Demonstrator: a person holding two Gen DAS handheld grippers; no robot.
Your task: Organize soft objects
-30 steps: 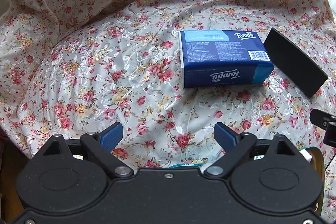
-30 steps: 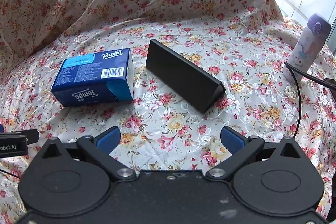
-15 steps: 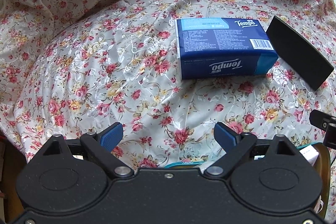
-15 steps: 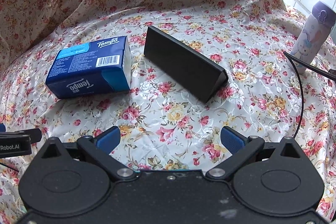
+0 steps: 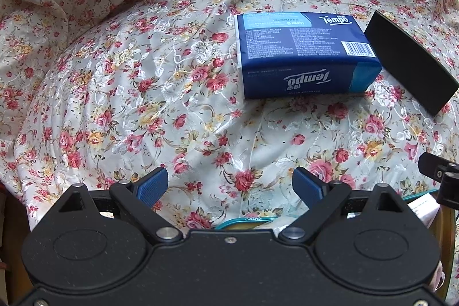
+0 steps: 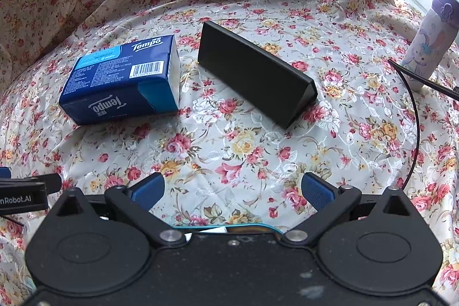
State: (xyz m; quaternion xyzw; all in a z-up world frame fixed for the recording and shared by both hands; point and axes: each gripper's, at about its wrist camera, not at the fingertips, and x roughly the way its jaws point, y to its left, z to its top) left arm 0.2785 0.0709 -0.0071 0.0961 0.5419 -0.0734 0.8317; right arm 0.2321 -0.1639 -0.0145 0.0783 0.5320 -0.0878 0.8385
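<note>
The blue tissue pack [image 5: 305, 56] lies flat on the flowered cloth [image 5: 143, 93], ahead of both grippers and touched by neither. From the left gripper [image 5: 230, 182] the pack sits forward and to the right of the finger line, its long axis running roughly across the view, so the fingers as now set would have to span its length, not its width. From the right gripper [image 6: 233, 189] the same pack [image 6: 123, 79] lies forward and well to the left, with the black wedge-shaped case [image 6: 255, 76] just beside its right end and more nearly ahead. Both sets of fingers stand wide apart with only cloth between them. Judging by offset, the left gripper appears the nearer and better aligned; it would likely need to turn or approach across the short side.
</note>
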